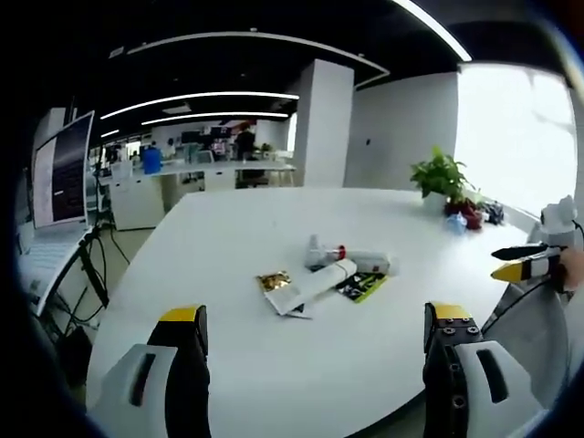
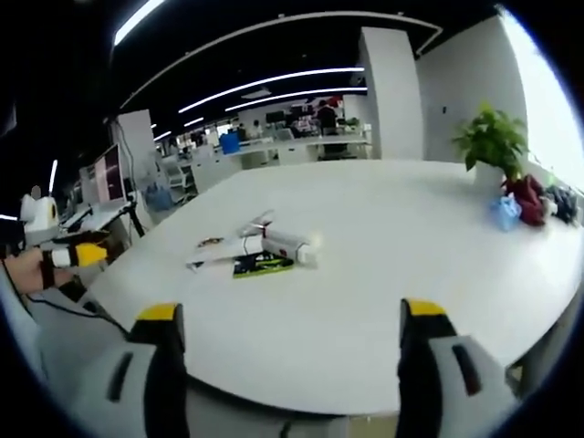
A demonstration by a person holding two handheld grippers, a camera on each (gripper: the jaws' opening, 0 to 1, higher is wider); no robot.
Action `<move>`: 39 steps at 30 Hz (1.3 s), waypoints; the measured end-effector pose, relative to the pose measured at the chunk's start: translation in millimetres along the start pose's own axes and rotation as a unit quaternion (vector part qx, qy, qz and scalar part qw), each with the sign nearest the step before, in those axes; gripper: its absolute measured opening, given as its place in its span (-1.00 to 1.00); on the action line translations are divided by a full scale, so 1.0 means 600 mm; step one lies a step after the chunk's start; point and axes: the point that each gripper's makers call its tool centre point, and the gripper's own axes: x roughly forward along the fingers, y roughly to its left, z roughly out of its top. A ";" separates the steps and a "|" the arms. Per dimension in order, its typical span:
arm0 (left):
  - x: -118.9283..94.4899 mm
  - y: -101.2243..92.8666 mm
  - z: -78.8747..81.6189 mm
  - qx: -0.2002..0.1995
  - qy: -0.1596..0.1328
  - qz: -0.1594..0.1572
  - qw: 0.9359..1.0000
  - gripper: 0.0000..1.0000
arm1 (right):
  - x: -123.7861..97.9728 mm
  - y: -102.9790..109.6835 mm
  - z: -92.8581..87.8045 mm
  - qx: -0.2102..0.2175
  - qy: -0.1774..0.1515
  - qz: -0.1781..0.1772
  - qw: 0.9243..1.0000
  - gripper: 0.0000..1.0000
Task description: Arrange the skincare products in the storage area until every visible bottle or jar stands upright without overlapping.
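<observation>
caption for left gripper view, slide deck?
Open left claw faces skincare tubes lying flat on the white table.

Window (image 1: 516, 128) glare washes one side; ceiling strip lights (image 1: 196, 96) glow; edges bend, slightly soft.

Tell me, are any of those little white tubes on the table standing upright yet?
No: in the left gripper view the white tubes lie flat on their sides in a small heap on the white table, over some flat packets.
</observation>
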 end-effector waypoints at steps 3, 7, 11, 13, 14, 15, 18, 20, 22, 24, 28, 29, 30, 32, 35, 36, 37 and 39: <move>0.001 -0.001 0.000 0.001 0.002 0.000 1.000 0.94 | 0.005 -0.011 0.002 -0.006 0.011 0.003 1.000 0.94; 0.003 -0.004 -0.003 0.005 0.007 -0.003 1.000 0.94 | 0.018 -0.028 0.012 -0.022 0.021 0.007 1.000 0.92; 0.003 -0.004 -0.004 0.007 0.010 -0.002 1.000 0.94 | 0.033 -0.034 0.025 -0.040 0.027 0.026 0.998 0.92; 0.003 -0.003 -0.004 0.005 0.010 -0.002 1.000 0.94 | 0.044 -0.032 0.035 -0.061 0.032 0.045 0.997 0.90; 0.003 -0.002 -0.004 0.003 0.010 -0.002 1.000 0.94 | 0.050 -0.033 0.041 -0.072 0.034 0.049 0.996 0.90; 0.003 -0.001 -0.004 0.002 0.010 -0.001 1.000 0.94 | 0.058 -0.033 0.051 -0.085 0.035 0.058 0.994 0.90; 0.003 -0.001 -0.004 -0.001 0.010 -0.002 1.000 0.94 | 0.076 -0.036 0.083 -0.097 0.028 0.071 0.992 0.89; 0.003 -0.002 -0.005 -0.001 0.011 -0.004 1.000 0.94 | 0.090 -0.040 0.106 -0.121 0.025 0.079 0.989 0.88; 0.003 -0.003 -0.006 0.001 0.012 -0.005 1.000 0.94 | 0.101 -0.041 0.123 -0.131 0.023 0.087 0.987 0.87; 0.003 -0.002 -0.008 0.003 0.014 -0.005 1.000 0.94 | 0.118 -0.040 0.149 -0.149 0.019 0.100 0.984 0.87; 0.002 -0.001 -0.009 -0.004 0.016 -0.006 1.000 0.94 | 0.150 -0.037 0.166 -0.183 0.030 0.128 0.974 0.82; 0.002 0.000 -0.010 -0.004 0.017 -0.006 1.000 0.94 | 0.157 -0.036 0.166 -0.189 0.035 0.133 0.972 0.82; 0.002 0.000 -0.011 -0.003 0.018 -0.006 1.000 0.94 | 0.170 -0.037 0.167 -0.192 0.041 0.140 0.970 0.82; 0.003 -0.001 -0.012 -0.001 0.019 -0.007 1.000 0.94 | 0.188 -0.039 0.166 -0.198 0.051 0.147 0.968 0.81; 0.003 -0.001 -0.014 0.001 0.022 -0.006 1.000 0.94 | 0.214 -0.041 0.156 -0.215 0.073 0.157 0.961 0.78; 0.004 0.000 -0.015 0.001 0.024 -0.006 1.000 0.94 | 0.226 -0.040 0.152 -0.218 0.082 0.164 0.958 0.76; 0.003 0.000 -0.016 0.000 0.024 -0.006 1.000 0.94 | 0.230 -0.039 0.151 -0.217 0.083 0.166 0.958 0.75; 0.003 0.001 -0.017 -0.002 0.027 -0.005 1.000 0.94 | 0.248 -0.034 0.150 -0.217 0.094 0.177 0.955 0.70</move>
